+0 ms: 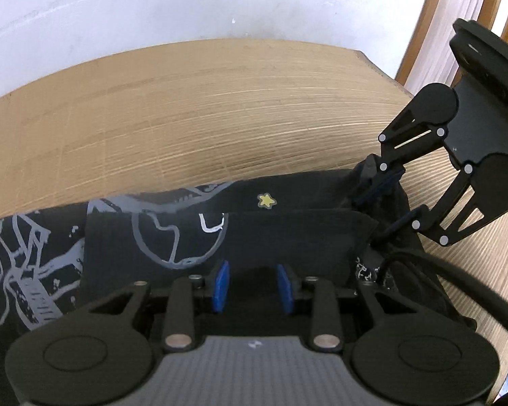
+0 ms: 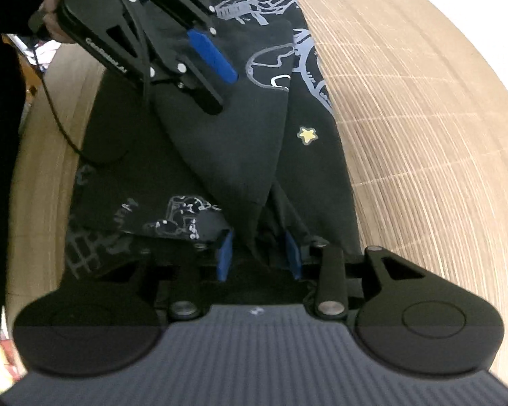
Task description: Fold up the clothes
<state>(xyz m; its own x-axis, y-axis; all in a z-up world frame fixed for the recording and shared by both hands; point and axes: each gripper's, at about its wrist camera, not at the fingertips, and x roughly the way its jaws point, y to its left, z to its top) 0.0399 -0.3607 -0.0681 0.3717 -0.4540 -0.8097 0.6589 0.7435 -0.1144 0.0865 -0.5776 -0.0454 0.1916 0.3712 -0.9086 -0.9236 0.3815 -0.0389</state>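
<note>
A black cotton garment printed with pale grey line drawings and a small yellow star (image 1: 267,200) lies folded into a long band on the light wood-grain table (image 1: 193,108), which stands against a white wall (image 1: 152,6). A plain black flap (image 2: 227,128) is folded over the printed layer, so the drawings show at either end and along one edge.

The left gripper (image 1: 253,286), black with blue pads (image 1: 221,286), points steeply down at the near edge of the plain flap. Its jaws stand partly apart with dark cloth seen in the gap; from its own camera I cannot tell whether the pads press that cloth. From the right wrist view the same gripper (image 2: 216,77) hangs over the flap with one blue pad clear of the fabric and nothing visibly pinched. A hand (image 2: 52,10) in a dark sleeve holds its grip at the top left of that view, and a black cable (image 2: 57,118) trails from it across the table edge.

The right gripper (image 2: 259,253) sits at the far end of the garment, where the cloth bunches into a point. Its jaws are parted, with a ridge of black fabric rising between the blue pads (image 2: 224,257); the pads do not look pressed on it. From the left wrist view that gripper (image 1: 384,209) reaches down into the crumpled corner of the garment beside the table's right edge.

A wooden frame (image 1: 420,34) and a white curtain (image 1: 457,10) stand beyond the table corner.
</note>
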